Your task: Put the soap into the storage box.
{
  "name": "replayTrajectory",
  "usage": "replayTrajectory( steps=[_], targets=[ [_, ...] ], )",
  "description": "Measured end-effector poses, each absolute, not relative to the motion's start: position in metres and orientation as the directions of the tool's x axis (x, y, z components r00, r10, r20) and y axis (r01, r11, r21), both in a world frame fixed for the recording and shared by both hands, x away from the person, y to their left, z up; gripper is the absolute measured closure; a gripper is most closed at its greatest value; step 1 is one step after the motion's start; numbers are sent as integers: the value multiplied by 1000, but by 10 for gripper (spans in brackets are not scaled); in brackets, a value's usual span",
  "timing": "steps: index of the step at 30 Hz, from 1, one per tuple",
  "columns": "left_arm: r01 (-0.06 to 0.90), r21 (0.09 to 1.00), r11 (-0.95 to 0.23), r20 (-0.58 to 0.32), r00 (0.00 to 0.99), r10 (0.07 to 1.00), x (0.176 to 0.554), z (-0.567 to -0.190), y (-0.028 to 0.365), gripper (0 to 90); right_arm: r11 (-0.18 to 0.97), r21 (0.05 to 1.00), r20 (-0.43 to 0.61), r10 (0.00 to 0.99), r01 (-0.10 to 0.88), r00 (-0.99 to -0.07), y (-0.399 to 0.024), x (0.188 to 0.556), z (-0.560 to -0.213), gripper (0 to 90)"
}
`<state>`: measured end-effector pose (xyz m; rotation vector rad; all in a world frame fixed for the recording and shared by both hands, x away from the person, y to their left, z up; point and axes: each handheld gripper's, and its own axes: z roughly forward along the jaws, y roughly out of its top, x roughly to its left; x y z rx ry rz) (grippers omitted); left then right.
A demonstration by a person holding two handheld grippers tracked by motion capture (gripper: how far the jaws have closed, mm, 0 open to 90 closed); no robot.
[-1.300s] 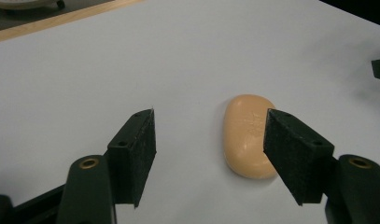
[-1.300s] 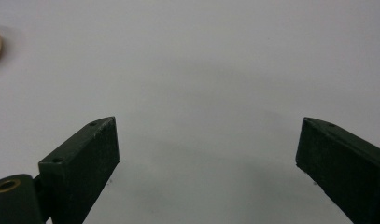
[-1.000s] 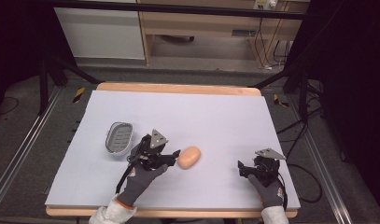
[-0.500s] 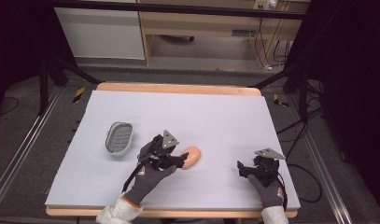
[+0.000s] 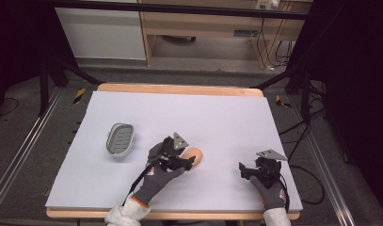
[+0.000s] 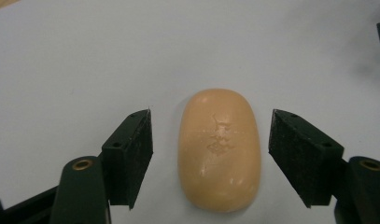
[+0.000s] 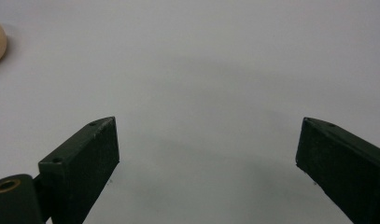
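Left hand-held gripper (image 6: 211, 154) wide open, straddling the peach soap bar (image 6: 219, 148) flat on the white tabletop (image 5: 227, 122), pads clear of both long sides, seemingly aligned for a sideways pinch. Right hand-held gripper (image 7: 206, 163) likewise agape, empty, parked aside. From above, soap bar half hidden behind left hand-held gripper; soap dish (image 5: 120, 139) apart, contents indistinct.

Soap bar (image 6: 219, 148) lay on the counter (image 5: 217, 117), between the left gripper's (image 5: 187, 162) parted jaws, touching neither. Soap dish (image 5: 120, 139) sat to its left, well apart. Right gripper (image 5: 245, 170) rested near the counter's right front.
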<state>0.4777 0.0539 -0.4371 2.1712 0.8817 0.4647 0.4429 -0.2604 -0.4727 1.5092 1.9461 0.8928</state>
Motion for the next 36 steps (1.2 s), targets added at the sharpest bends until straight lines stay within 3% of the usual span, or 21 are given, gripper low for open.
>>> replayTrajectory(
  steps=[36],
  targets=[
    [514, 662, -545, 34, 706, 707, 495, -472, 31, 302, 173, 750, -1, 965, 638, -261, -260, 444, -474, 62]
  ],
)
